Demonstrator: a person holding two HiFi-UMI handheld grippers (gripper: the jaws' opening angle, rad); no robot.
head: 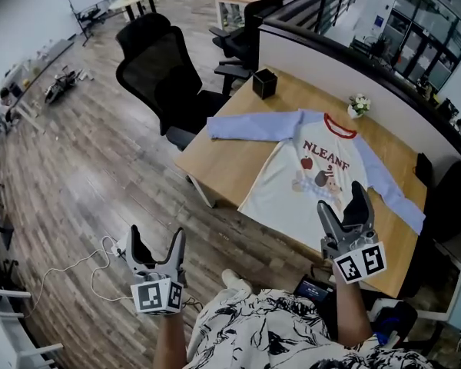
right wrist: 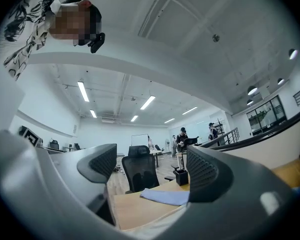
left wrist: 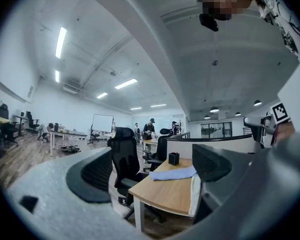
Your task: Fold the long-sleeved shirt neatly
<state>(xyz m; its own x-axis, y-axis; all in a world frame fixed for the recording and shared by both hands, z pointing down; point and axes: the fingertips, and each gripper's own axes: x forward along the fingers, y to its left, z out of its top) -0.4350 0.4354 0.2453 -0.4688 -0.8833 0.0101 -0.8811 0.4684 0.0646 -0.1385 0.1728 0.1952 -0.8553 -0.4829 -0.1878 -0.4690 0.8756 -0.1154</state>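
Note:
A white long-sleeved shirt (head: 311,177) with pale blue sleeves, a red collar and a printed front lies spread flat on the wooden table (head: 229,156). One sleeve (head: 253,125) stretches toward the table's left corner, the other (head: 392,193) runs to the right edge. My right gripper (head: 343,210) hovers open above the shirt's near hem. My left gripper (head: 155,246) is open over the floor, left of the table and apart from the shirt. In the left gripper view the sleeve (left wrist: 174,173) and table edge show between the jaws. The right gripper view shows the same sleeve (right wrist: 166,196).
A black pen holder (head: 264,83) stands at the table's far corner, a small flower pot (head: 359,105) near the partition. Two black office chairs (head: 165,71) sit left of the table. A white cable (head: 84,264) lies on the wood floor. People stand far off in the office.

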